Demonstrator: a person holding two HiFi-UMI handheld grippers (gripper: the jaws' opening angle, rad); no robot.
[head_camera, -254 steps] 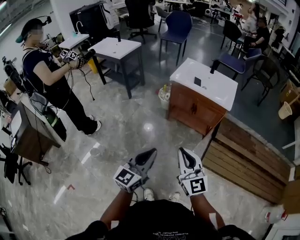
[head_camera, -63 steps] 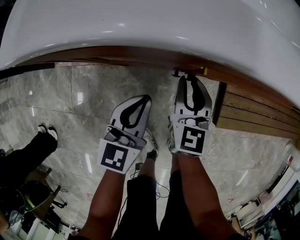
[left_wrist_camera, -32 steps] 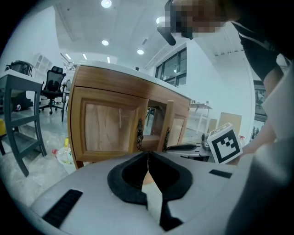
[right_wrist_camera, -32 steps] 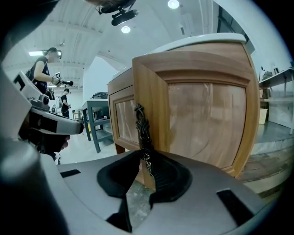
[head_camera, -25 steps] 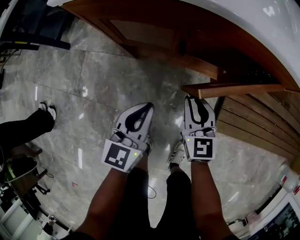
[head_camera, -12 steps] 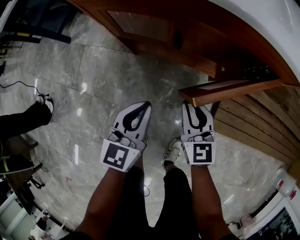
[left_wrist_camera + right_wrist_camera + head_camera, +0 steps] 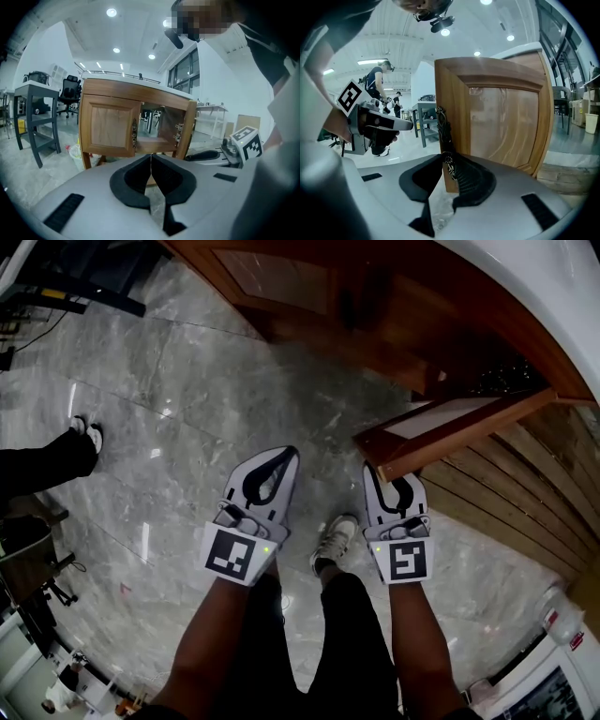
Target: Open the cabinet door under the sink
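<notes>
Right gripper (image 7: 448, 165) is clamping, jaws nearly together, on the ornate handle (image 7: 442, 129) of the door (image 7: 448, 424), which is standing swung out from the cabinet (image 7: 122, 88). Left gripper (image 7: 151, 164) is idling in front of the cabinet, jaws together, empty.

Risk: the pads seem to be biting only the handle's lower end, so an off-arc pull could slip it free.

Left gripper view is showing the opened bay. Head view is hiding the grip.

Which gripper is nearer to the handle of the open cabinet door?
Right. The right gripper is shut on the handle of the open door; the left gripper is beside it, apart from the door, jaws together on nothing.
</notes>
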